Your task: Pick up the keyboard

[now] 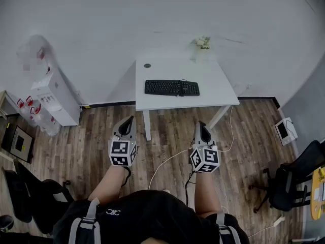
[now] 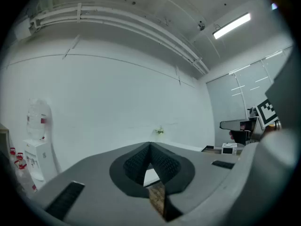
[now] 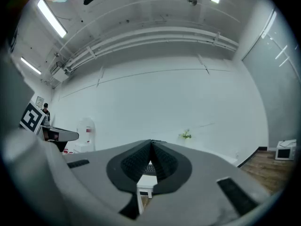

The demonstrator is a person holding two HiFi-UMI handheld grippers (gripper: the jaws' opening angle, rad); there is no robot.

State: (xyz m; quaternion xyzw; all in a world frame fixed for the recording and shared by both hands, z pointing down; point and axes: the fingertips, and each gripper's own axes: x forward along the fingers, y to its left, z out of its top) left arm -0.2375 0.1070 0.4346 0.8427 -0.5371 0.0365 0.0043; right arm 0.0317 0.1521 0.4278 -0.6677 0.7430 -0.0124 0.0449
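Observation:
A black keyboard [image 1: 171,87] lies flat on a white table [image 1: 218,88] against the far wall, its cable trailing off the table. My left gripper [image 1: 129,119] and right gripper [image 1: 201,125] are held level over the wooden floor, well short of the table, both shut with nothing in them. In the right gripper view the jaw tips [image 3: 151,143] meet, and a sliver of the keyboard [image 3: 149,169] and table [image 3: 146,183] shows through the gap below them. In the left gripper view the jaws [image 2: 150,146] also meet at the tips, with only a bit of table and floor behind them.
A small plant [image 1: 202,43] stands at the table's back right corner. A water dispenser [image 1: 55,93] stands at the left wall, with boxes beside it. Office chairs [image 1: 292,179] stand at the right and lower left. A small white device [image 1: 285,130] sits on the floor at right.

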